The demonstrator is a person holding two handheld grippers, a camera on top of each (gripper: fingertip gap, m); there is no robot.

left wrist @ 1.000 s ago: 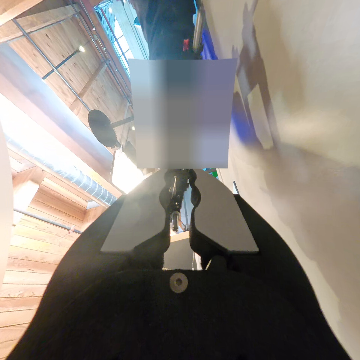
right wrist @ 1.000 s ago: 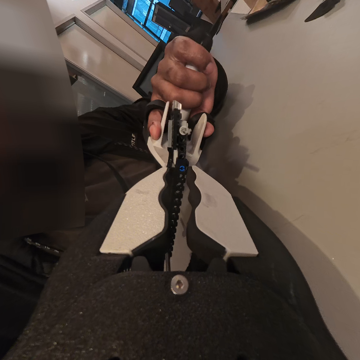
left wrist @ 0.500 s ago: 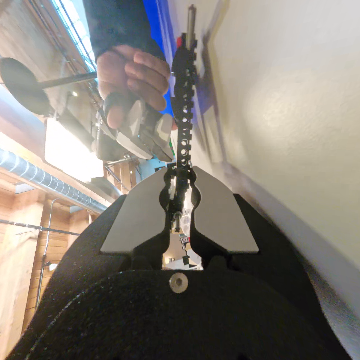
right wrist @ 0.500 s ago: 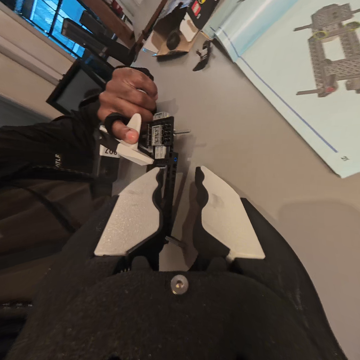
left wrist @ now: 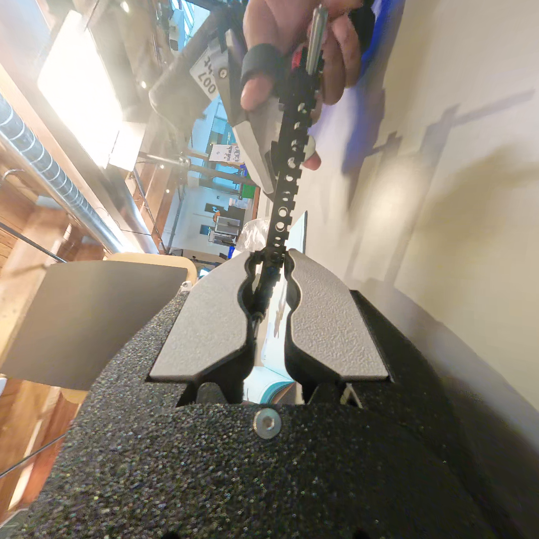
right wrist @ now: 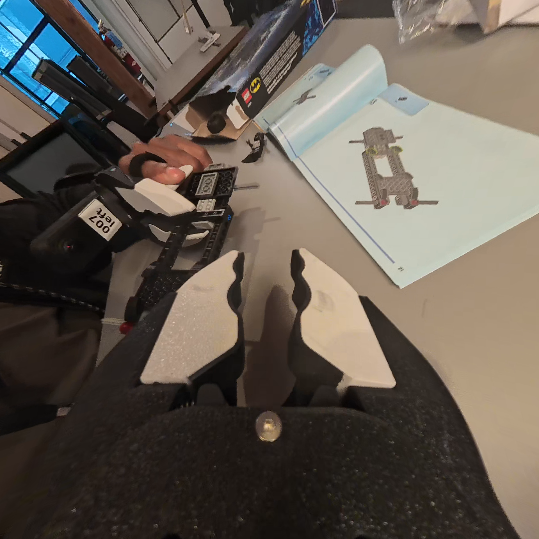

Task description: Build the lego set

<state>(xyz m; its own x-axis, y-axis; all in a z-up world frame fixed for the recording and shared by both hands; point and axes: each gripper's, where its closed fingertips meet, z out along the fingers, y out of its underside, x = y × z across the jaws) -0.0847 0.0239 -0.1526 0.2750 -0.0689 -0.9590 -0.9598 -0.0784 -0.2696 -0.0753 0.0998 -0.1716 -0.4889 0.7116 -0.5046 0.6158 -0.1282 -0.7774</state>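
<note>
Left gripper (left wrist: 269, 256) is clamped on the near end of a black brick frame (left wrist: 287, 175), a pad pressing on each side of the perforated beam. The beam runs straight away from its camera, along the pale worktop (left wrist: 437, 204). At the beam's far end a hand (left wrist: 277, 43) carries the other gripper close against it; that view is too blurred to tell whether they touch.

Right gripper (right wrist: 267, 256) stands open, with only bare grey worktop (right wrist: 291, 204) between its pads. Half a second ago one beam of the frame still stood between these spread fingers. Now the frame (right wrist: 210, 239) lies off to their left, partly hidden behind the left finger, and only the left gripper (right wrist: 195, 218) grips it.

The right wrist view alone shows the frame's shape: an open rectangle of black beams with grey plates at its far end. It rests low over the worktop, with white fingers closed across one crossbeam. This view also shows:
- an open pale-blue instruction booklet (right wrist: 437, 248) to the right
- a dark printed box (right wrist: 280, 58) beyond it
- small black pieces (right wrist: 255, 148) between the box and the frame

The left wrist view shows none of these clearly. It shows instead how squarely the pads sit on the beam.
</note>
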